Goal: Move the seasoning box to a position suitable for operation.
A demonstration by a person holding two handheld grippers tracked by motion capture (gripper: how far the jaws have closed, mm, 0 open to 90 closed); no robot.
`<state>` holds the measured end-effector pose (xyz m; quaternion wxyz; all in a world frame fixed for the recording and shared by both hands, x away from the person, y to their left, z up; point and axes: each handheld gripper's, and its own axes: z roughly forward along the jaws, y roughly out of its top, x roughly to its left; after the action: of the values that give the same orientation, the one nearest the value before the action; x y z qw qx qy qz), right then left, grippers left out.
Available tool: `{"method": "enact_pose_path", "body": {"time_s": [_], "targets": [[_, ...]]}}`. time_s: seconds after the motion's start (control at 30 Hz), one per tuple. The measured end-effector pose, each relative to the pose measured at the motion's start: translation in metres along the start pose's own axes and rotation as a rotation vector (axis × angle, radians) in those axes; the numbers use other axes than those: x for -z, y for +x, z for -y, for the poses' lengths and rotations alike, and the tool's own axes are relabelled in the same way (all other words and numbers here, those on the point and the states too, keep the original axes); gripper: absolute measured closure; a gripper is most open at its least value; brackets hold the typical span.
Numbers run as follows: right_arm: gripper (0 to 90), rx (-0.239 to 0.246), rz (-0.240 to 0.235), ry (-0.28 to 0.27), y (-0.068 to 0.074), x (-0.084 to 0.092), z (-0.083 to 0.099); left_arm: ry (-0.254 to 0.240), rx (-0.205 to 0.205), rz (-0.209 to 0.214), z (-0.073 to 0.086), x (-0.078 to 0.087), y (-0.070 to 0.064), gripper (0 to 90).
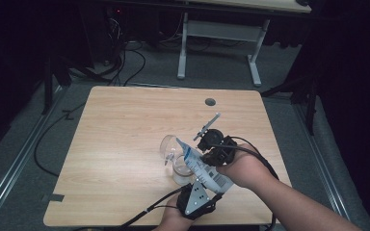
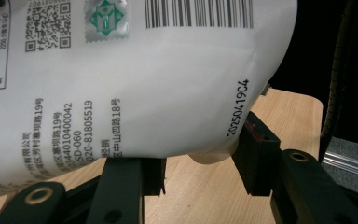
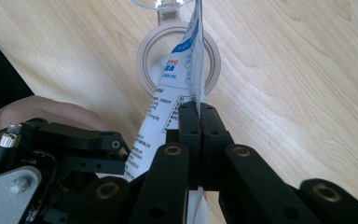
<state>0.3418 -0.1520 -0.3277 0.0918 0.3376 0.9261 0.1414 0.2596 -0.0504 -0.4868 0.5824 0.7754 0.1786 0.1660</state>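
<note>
The right gripper (image 3: 199, 122) is pinching the white pouch (image 1: 203, 168) by its flat edge while the left gripper (image 2: 200, 163) is clamping its bulging bottom — the pouch is slanting, upper corner (blue-printed) aiming into the open jar (image 3: 178, 60) just below.

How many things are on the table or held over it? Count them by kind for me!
White pouch: 1
Clear jar with its hinged lid open: 1
Hand-held tools: 2, the left tool and the right tool
Total: 4
</note>
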Motion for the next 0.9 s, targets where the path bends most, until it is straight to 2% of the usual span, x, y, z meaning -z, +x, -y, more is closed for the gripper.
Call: {"method": "enact_pose_path", "body": {"time_s": [0.9], "targets": [[90.0,0.007,0.003,-0.005,-0.0004,0.0012,-0.0023,-0.009,0.009,0.004,-0.0026,0.0007,0.0013,59.0]]}}
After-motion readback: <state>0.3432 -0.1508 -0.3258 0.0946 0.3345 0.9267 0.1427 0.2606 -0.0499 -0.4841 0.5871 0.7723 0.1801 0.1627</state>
